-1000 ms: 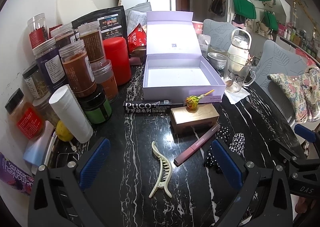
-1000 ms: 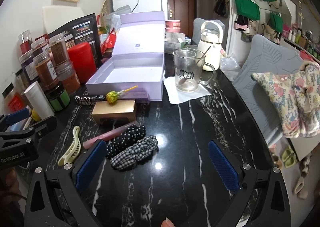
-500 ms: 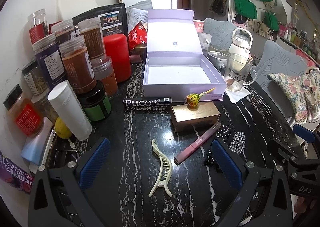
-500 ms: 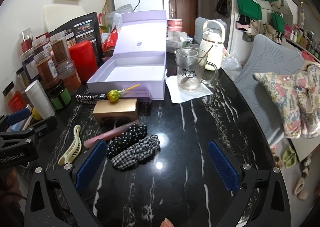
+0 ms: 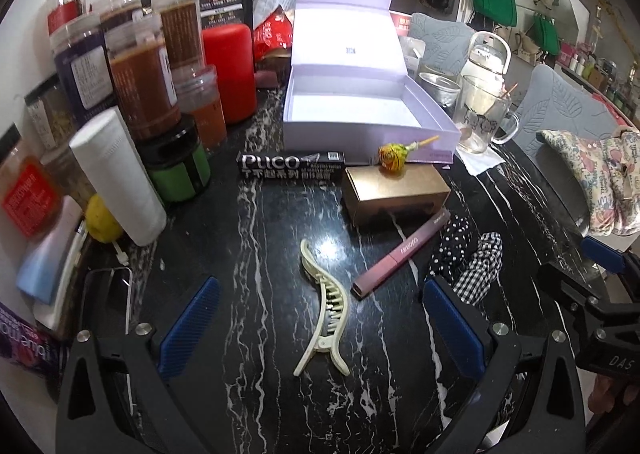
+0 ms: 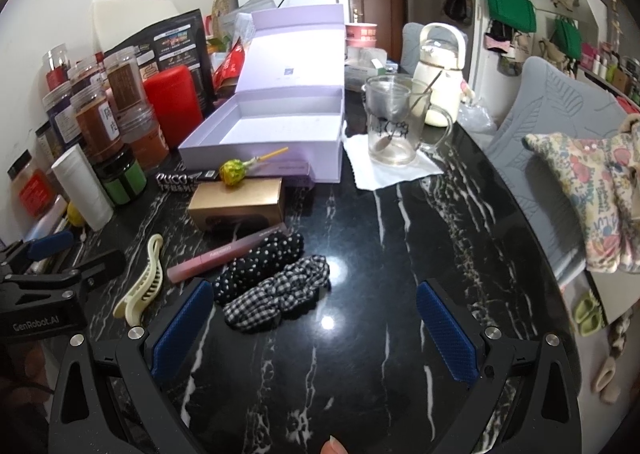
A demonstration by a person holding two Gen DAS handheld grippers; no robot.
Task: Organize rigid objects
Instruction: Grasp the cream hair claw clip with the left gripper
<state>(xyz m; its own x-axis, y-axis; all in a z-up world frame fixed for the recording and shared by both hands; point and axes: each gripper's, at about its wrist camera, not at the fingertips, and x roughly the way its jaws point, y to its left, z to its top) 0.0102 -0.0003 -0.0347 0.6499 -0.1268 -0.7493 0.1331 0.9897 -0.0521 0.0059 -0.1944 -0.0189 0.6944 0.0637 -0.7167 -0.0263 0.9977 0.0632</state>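
Two handheld grippers hover over a black marble table [image 6: 400,254], both with jaws spread wide and holding nothing. Between the blue pads of the left gripper [image 5: 320,328] lies a cream hair claw clip [image 5: 326,308], flat on the table, touching neither pad. Just beyond it, to the right, a slim pink tube [image 5: 402,250] lies at an angle, its far end close to a gold box [image 5: 396,194]. A yellow-green lollipop [image 5: 392,156] rests on top of the gold box, its stick pointing toward an open lilac box [image 5: 360,122]. That box is empty, its lid standing upright behind it. A black carton printed "PUCO" [image 5: 290,166] lies in front of the lilac box, left of the gold box.

The right gripper [image 6: 314,328] hangs over bare table farther right. Just beyond its left pad sit two fabric scrunchies, one black with white dots [image 6: 260,260] and one black-and-white checked [image 6: 280,292], touching each other. The dotted one touches the pink tube.

Along the table's left edge stand crowded jars [image 5: 140,86], a red canister [image 5: 232,70] and a leaning white tube [image 5: 120,178]. A glass mug [image 6: 394,132] with a spoon stands on a white napkin, right of the lilac box.
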